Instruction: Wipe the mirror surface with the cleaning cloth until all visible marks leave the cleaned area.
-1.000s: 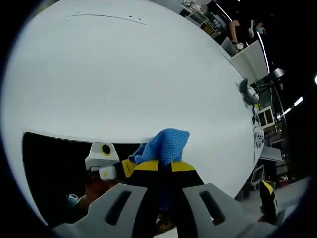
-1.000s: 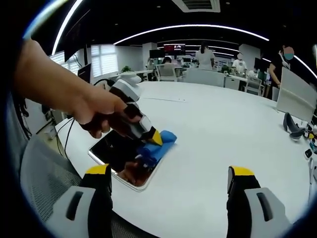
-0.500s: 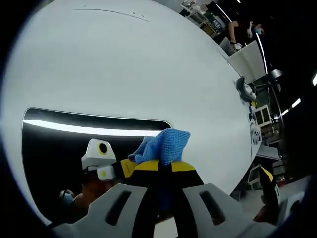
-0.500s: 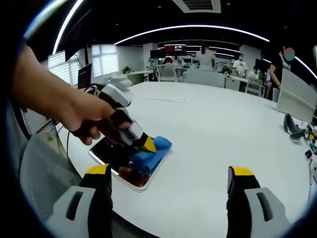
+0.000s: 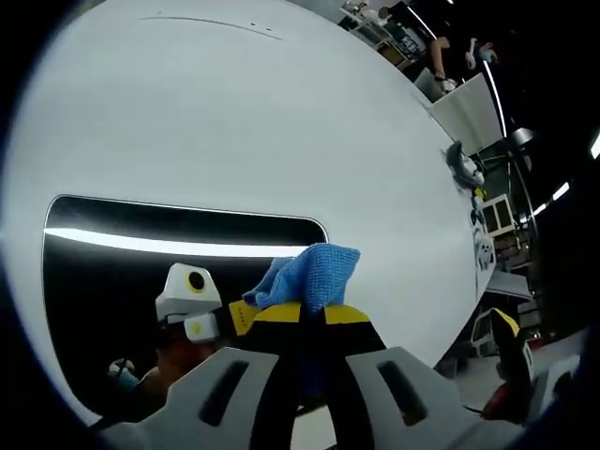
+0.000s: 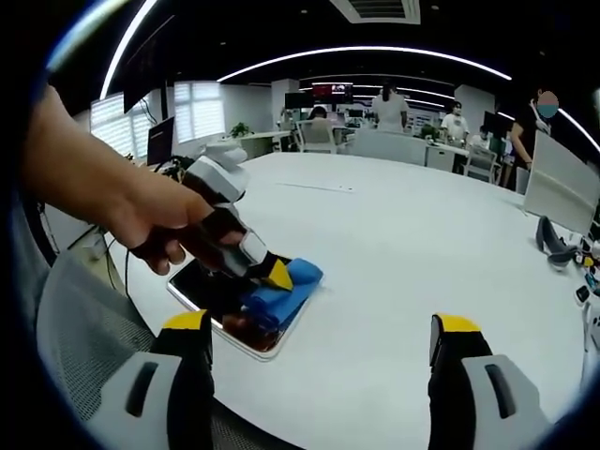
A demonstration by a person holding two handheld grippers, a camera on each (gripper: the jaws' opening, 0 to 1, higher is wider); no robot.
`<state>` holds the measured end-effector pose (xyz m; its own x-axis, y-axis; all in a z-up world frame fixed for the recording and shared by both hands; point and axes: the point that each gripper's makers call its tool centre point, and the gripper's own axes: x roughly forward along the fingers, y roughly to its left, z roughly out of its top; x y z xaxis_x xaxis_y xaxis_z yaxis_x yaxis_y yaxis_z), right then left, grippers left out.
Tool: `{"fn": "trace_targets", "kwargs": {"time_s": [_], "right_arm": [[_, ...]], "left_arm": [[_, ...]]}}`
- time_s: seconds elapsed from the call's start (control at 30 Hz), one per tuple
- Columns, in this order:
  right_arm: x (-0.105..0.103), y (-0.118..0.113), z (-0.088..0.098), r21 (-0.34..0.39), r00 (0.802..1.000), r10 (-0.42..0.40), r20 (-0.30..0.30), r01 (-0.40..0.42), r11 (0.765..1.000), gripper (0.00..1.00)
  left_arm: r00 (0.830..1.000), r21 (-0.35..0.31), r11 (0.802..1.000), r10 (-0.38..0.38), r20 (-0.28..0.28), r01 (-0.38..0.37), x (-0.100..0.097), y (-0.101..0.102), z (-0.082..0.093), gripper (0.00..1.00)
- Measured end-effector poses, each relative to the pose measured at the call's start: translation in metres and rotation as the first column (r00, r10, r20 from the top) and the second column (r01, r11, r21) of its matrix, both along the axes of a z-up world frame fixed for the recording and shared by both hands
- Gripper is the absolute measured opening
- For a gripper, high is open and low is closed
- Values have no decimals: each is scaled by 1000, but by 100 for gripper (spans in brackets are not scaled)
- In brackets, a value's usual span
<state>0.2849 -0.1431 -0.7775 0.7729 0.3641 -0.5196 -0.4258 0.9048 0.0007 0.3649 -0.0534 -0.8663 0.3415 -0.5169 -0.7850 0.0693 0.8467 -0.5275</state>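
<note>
From the left gripper view I saw my left gripper [image 5: 314, 314] clamped tight on the blue cloth [image 5: 309, 275], its yellow-tipped jaws drawn together with the bunched cloth sticking out past the tips. The cloth sat at the right end of the mirror [image 5: 112, 262], pressed down on or just over the glass near its edge. The mirror lay flat on the white table [image 5: 234, 112], dark, with a bright strip of ceiling light reflected across it and the gripper's own reflection showing beside the cloth.

In the right gripper view the same gripper [image 6: 277, 273] came in from the left, held by a hand [image 6: 155, 220], angled down onto the cloth [image 6: 286, 289], which lay at the far right end of the mirror [image 6: 225, 305]. The mirror rested near the table's [image 6: 403, 253] front left edge, close to a grey mesh chair [image 6: 80, 328].

My right gripper [image 6: 319, 337] hung well apart from the mirror and cloth, above the table's near edge, with its jaws spread wide and nothing between them.

Farther off I could see a dark curved thing [image 6: 553, 239] near the table's right side, though I could not tell what it was. Beyond the table stood desks and several people [image 6: 386, 108] in an open office.
</note>
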Motion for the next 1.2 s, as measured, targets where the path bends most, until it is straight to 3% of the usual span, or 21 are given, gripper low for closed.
{"fn": "trace_targets", "kwargs": {"time_s": [0.53, 1.2], "right_arm": [[0, 0, 0, 1, 1000, -3, 2, 3, 1000, 95], [-1, 3, 1, 16, 1000, 10, -6, -10, 1000, 95]], "left_arm": [[1000, 9, 1000, -12, -3, 12, -2, 16, 0, 2], [999, 64, 997, -39, -5, 39, -3, 69, 1, 2]]}}
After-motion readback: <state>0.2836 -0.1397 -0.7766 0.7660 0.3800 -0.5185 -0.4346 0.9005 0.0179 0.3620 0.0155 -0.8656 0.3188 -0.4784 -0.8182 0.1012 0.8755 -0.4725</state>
